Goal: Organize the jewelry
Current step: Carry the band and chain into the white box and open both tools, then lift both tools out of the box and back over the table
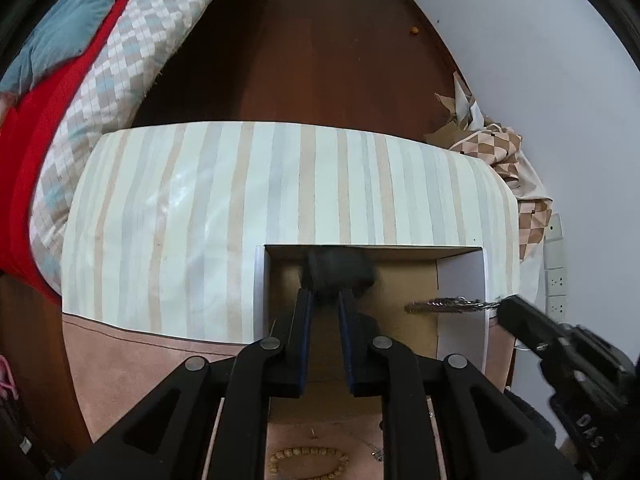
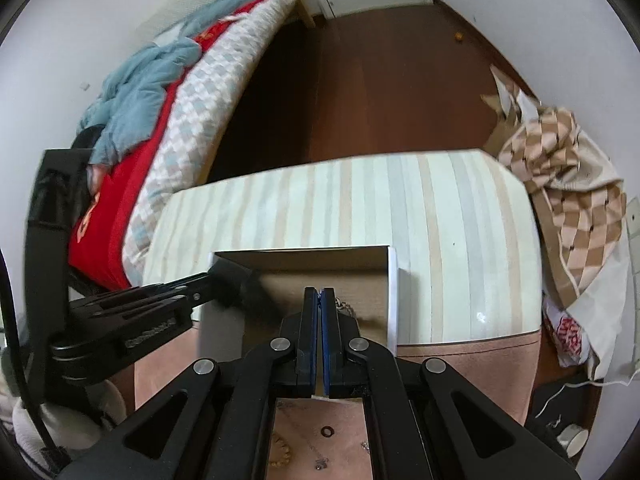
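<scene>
A shallow white cardboard box (image 1: pixel 460 280) with a brown floor lies on the striped table. My left gripper (image 1: pixel 325 298) is shut on a black pouch (image 1: pixel 340 270) and holds it inside the box. My right gripper (image 2: pixel 319 294) is shut on a silver chain (image 1: pixel 448 305) that hangs over the box's right part; in the right wrist view the chain (image 2: pixel 346 308) shows just past the fingers. The left gripper with the pouch (image 2: pixel 240 284) shows at the box's left. A wooden bead bracelet (image 1: pixel 308 458) lies on the pink mat below.
A pink mat (image 1: pixel 160 364) covers the table's near edge, with small rings and studs (image 2: pixel 328 432) on it. A bed with red and checked bedding (image 1: pixel 80 120) stands left. A checked cloth pile (image 2: pixel 560 208) lies right. Dark wooden floor lies beyond the table.
</scene>
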`<state>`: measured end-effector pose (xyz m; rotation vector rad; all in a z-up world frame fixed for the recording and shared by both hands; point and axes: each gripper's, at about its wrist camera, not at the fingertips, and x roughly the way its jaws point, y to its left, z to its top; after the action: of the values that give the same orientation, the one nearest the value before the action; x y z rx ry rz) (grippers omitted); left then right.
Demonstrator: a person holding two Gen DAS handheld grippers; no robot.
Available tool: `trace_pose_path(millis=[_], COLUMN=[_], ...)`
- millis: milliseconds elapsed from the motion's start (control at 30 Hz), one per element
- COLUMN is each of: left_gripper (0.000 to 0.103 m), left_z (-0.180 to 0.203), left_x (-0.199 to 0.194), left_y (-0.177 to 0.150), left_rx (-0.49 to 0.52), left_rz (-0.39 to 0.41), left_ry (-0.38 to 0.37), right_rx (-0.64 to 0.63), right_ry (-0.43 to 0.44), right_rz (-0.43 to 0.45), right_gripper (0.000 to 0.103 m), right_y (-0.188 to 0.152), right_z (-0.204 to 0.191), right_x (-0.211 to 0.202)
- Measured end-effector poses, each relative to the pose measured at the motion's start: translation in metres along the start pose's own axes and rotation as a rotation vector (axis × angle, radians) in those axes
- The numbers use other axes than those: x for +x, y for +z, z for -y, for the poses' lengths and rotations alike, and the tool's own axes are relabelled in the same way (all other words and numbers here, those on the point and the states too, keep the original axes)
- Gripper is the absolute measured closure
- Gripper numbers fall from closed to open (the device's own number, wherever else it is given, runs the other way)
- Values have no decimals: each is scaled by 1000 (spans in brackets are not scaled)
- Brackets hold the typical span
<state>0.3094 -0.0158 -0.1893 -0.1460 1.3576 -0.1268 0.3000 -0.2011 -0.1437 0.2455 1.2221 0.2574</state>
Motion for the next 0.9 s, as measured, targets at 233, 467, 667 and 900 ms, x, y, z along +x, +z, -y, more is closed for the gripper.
trace_pose_path(millis=[233,467,667,900], left_gripper=[32,1,1,1], left_z=[2,-8,-17,-21], left_x=[-18,-45,-45,-49], left_y=[5,-7,-33,-54], left_rx=[-1,4,16,8], left_rz=[53,166,208,222], left_ry=[-17,130,236,262], right_rx=[-2,-61,-112,-106], right_ry=[15,-160,-319,-362], right_rz=[-69,-27,-19,6], right_gripper=[94,18,4,3], right_y=[5,-6,-29,-47], right_z=[5,0,-6,-11], right_x=[14,-4,0,-5])
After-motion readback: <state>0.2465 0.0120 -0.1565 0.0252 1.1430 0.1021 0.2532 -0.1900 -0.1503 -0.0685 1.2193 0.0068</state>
